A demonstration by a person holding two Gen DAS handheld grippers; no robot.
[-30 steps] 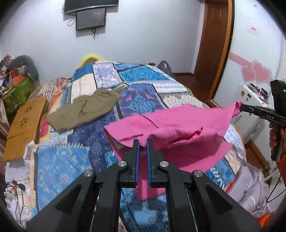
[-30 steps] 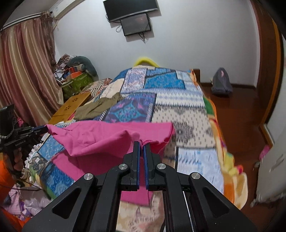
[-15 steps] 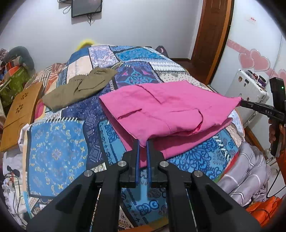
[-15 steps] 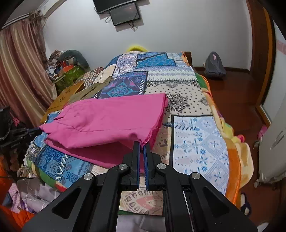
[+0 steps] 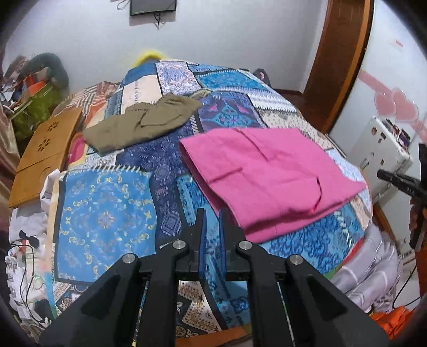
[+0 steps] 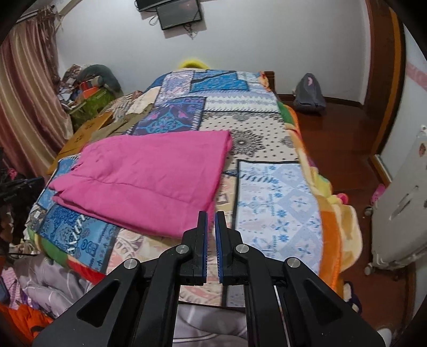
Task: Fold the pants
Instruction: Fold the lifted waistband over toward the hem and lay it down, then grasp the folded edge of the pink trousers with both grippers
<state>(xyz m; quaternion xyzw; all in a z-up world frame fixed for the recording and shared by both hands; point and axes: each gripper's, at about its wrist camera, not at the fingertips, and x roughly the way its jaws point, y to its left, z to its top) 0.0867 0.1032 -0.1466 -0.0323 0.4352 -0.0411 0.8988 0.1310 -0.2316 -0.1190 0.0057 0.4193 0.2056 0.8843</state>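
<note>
Lying folded on the patchwork bedspread (image 5: pixel 106 213) near the foot of the bed: pink pants (image 5: pixel 267 176), doubled over into a rough rectangle with a lower layer showing along the near edge. Hovering just short of that near edge, left gripper (image 5: pixel 212 227), jaws nearly together with only a narrow slit between the blue pads, gripping nothing; bedspread showing through the slit. Hovering likewise beside the pants' near corner, right gripper (image 6: pixel 210 229), pads drawn almost together, holding no cloth. Showing again at the right edge of the left view, that right gripper as a dark shape (image 5: pixel 400 181), apart from the pink fabric. Resting farther up the bed, well apart from the pink pants, an olive-green garment (image 5: pixel 141 121), crumpled. Leaning beside the bed on the left, a wooden board (image 5: pixel 45 152) with cut-out flower shapes. Hanging on the far wall, a dark screen (image 6: pixel 178 13).
</note>
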